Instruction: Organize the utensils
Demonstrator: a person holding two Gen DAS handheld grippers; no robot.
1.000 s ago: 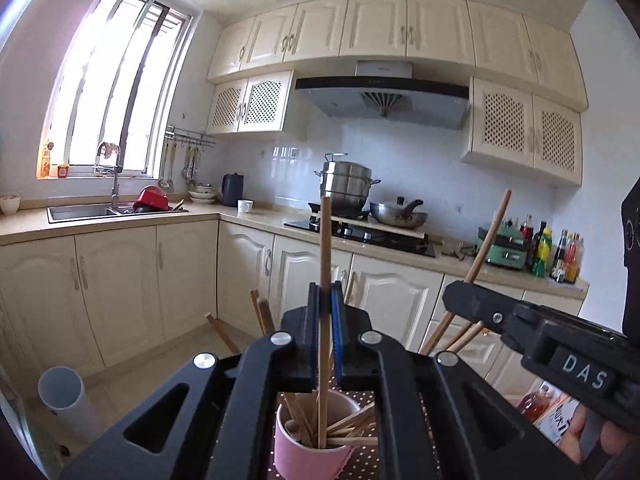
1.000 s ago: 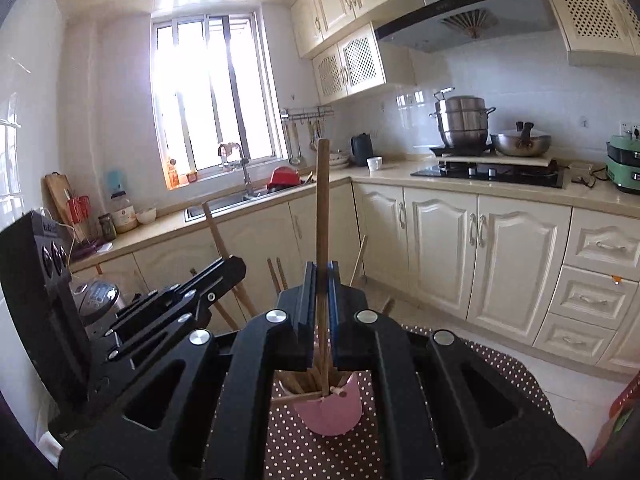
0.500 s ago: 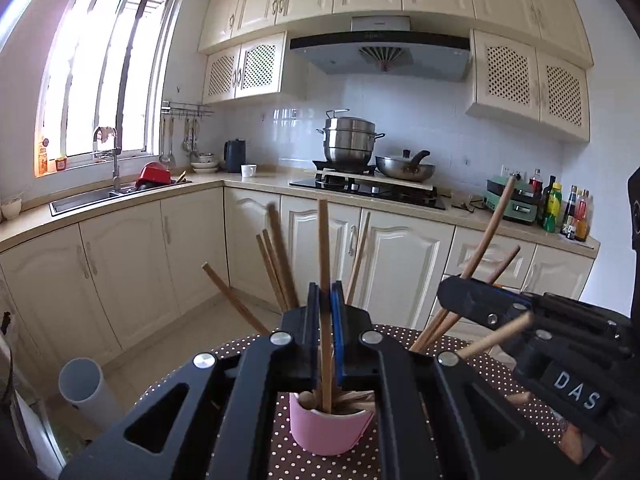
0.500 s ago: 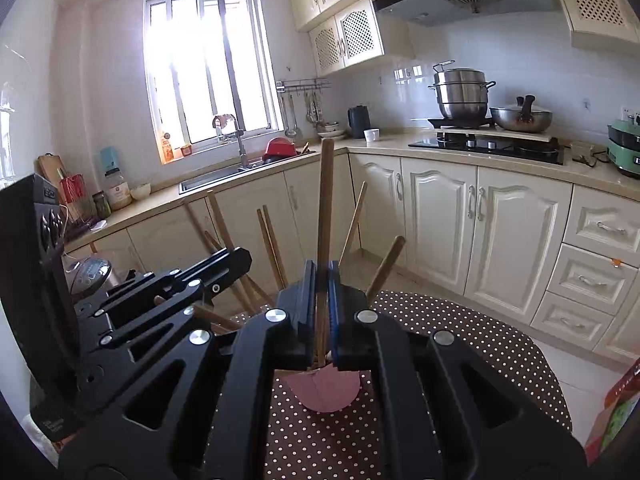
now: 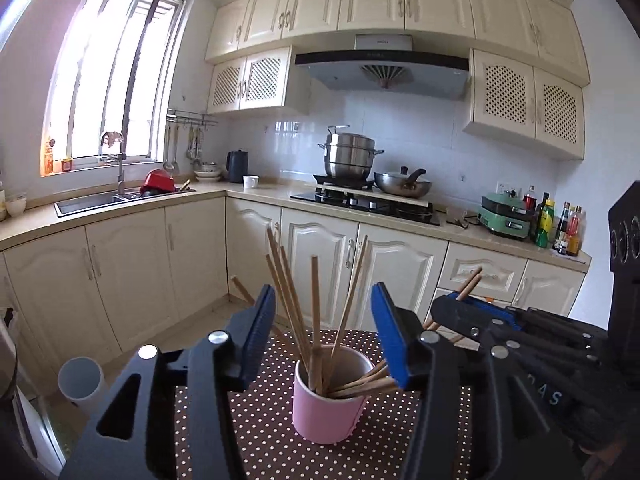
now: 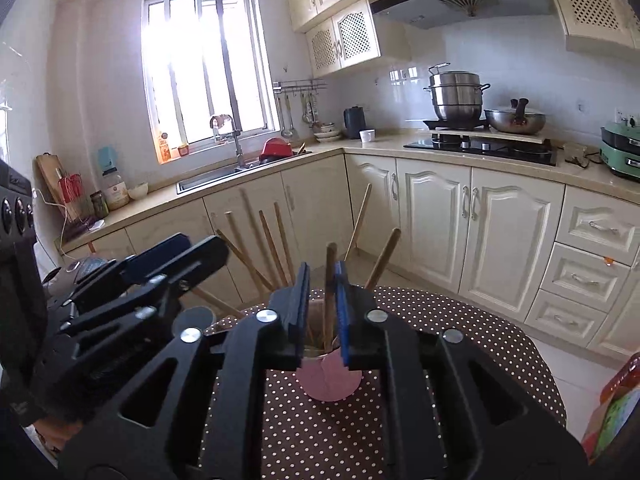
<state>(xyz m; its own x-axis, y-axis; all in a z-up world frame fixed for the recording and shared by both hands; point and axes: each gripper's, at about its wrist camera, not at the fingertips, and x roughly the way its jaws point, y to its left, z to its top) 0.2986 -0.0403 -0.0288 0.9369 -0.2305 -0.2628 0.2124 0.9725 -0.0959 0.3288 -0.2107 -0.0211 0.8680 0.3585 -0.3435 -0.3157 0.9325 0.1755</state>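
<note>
Daylight from the window (image 5: 116, 76) is the main source; its panes are blown out to white in both views, with a haze of glare on the wall (image 6: 100, 80) around it. Rest of the kitchen is evenly lit and sharp, shadows soft. Heavy fisheye: cupboards (image 5: 400, 4) bow, corners vignette to black.

Bright sun comes in through the big window (image 5: 116, 76) at ten o'clock, over the sink (image 5: 96, 200). Cream cupboards (image 5: 132, 272) run along both walls under a tan counter (image 5: 264, 194). More cupboards (image 5: 404, 4) hang up high. At twelve o'clock a grey hood (image 5: 382, 68) sits above the black stove (image 5: 364, 204). White tiles cover the wall (image 5: 448, 140), and the floor (image 5: 192, 320) is pale.
</note>
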